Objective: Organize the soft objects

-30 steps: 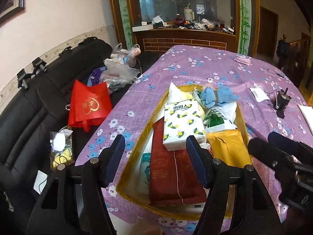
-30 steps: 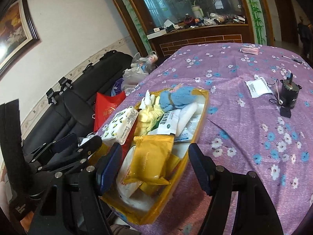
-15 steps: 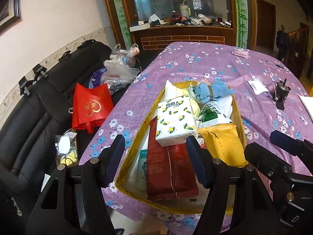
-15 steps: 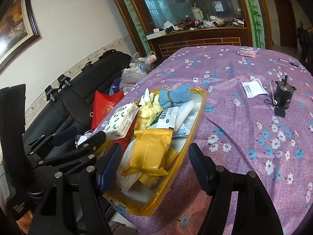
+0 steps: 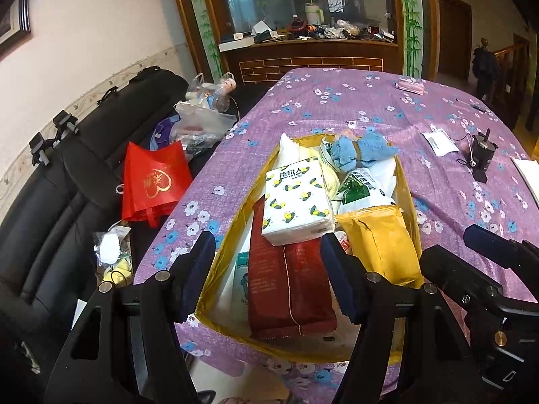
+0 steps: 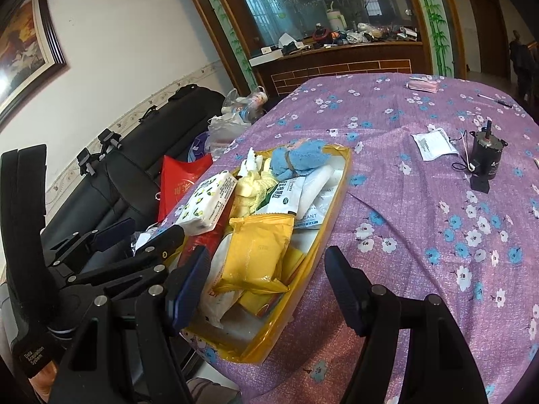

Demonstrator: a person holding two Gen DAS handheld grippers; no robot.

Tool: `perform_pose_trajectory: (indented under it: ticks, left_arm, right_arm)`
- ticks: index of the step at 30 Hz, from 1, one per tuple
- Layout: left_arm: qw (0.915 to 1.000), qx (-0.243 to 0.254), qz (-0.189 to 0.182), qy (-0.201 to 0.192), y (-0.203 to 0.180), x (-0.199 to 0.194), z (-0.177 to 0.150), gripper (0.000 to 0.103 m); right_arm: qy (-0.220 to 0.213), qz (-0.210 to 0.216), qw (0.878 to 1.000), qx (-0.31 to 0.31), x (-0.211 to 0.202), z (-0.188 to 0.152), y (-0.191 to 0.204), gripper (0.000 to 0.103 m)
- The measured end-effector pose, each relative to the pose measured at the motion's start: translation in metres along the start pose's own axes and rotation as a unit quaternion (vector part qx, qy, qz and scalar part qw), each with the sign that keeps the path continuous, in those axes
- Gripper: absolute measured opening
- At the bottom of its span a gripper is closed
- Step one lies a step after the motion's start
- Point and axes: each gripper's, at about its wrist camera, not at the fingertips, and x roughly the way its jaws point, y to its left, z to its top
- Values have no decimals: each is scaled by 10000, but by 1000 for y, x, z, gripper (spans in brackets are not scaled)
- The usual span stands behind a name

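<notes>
I note a purple floral tablecloth (image 6: 421,202) covering the table. On it, to the right, a small black motor (image 6: 485,155) stands upright with a white paper packet (image 6: 434,146) just to its left. At the far end lie a pink packet (image 6: 422,86) and a pen (image 6: 495,100). Left of the table, a black sofa (image 5: 50,208) carries a red bag (image 5: 153,178) and clear plastic bags (image 5: 202,118). A framed picture (image 6: 27,45) hangs on the left wall.

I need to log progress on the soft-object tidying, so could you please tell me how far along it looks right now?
Done: the yellow-lined box already holds the white tissue pack, red packet, yellow pouch and blue cloth.

In hand: nothing; the left gripper and right gripper are both open and empty above the box.

Left: the contents lie piled unevenly, so sorting seems unfinished.
</notes>
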Motion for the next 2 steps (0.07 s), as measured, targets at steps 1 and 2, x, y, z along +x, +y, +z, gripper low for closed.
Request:
perform_pose_trajectory:
  ticks: [1,2]
  left_arm:
    - [10000,-13,-47,16,1,1,0,66]
    - [9999,-33,-98,49,2,3,0,66]
  right_arm:
    - [11,9,10000,5,0,-1,0,70]
    - [20,23,10000,9,0,-1,0,70]
